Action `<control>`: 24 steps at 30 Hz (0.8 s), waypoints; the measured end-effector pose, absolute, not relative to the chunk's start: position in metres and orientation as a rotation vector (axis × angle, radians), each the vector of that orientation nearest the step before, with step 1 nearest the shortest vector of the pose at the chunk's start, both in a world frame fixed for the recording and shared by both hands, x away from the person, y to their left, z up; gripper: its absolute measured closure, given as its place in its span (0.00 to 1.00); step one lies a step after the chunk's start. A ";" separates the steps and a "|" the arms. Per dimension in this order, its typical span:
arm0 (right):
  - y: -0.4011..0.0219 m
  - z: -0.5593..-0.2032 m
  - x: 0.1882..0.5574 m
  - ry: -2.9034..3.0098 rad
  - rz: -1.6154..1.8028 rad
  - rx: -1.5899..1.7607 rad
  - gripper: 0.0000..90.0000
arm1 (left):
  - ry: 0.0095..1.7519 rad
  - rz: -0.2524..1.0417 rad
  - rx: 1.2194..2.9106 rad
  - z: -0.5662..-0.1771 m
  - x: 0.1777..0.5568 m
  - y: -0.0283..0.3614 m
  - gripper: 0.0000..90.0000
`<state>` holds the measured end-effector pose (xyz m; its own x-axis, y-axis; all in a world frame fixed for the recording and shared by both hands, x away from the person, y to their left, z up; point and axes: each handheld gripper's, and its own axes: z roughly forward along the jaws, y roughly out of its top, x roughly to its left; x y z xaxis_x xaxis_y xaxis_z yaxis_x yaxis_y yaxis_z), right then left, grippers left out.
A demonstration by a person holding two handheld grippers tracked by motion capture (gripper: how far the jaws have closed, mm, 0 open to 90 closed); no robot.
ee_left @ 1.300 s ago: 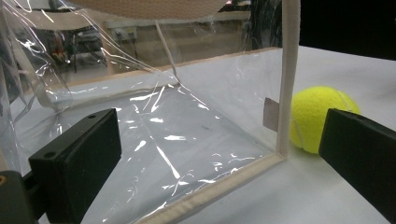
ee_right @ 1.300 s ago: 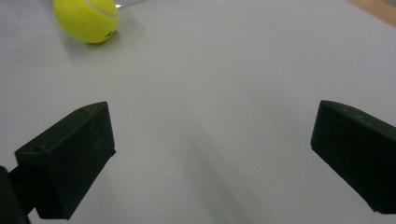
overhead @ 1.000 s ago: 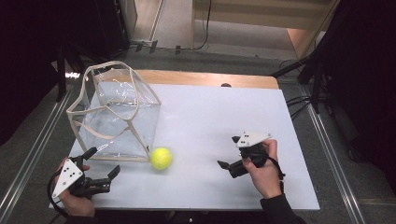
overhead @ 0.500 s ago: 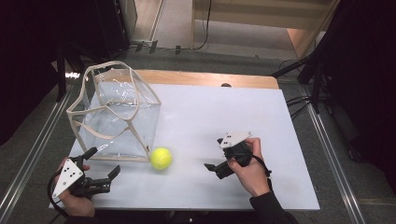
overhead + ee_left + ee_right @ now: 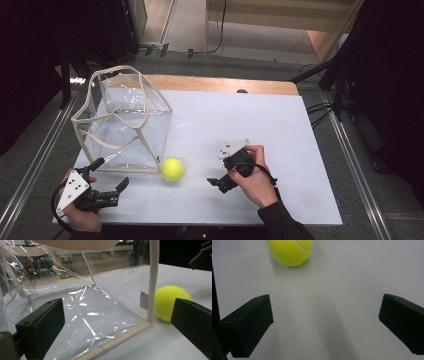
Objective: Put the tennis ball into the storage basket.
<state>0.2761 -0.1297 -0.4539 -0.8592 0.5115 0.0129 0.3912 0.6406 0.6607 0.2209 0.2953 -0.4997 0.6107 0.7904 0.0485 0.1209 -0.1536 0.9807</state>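
Nearest the person, the left gripper (image 5: 107, 185) rests at the table's (image 5: 280, 130) front left corner, where it was a second ago, jaws spread wide with nothing between them; its own view looks through the gap at the bag's near wall and corner seam. The right gripper (image 5: 222, 177) has slid leftward across the table toward the ball since the earlier frames, and its jaws have just been opening; they now stand wide apart over bare table, empty, the ball ahead of them and near but not touching.

The ball (image 5: 172, 169) has not moved: it sits on the table just beside the front right corner of the bag (image 5: 125, 130). Being round, it has no long axis and points nowhere; a white seam curves across its top (image 5: 290, 251).

The clear bag stands upright as before, mouth upward, its tan straps looping above the rim.
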 end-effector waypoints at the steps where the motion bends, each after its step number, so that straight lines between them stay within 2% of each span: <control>1: -0.128 -0.453 0.277 2.691 1.012 0.743 0.00 | 0.767 0.700 1.646 -0.500 0.221 0.295 0.00; 24: -0.085 -0.450 0.293 2.792 0.899 0.656 0.00 | 0.759 0.700 1.648 -0.500 0.221 0.295 0.00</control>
<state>0.2928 -0.0849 -0.4499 -0.8960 0.4439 0.0043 0.3630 0.7270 0.5828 0.2214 0.2950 -0.4996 0.6153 0.7865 0.0535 0.1164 -0.1577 0.9806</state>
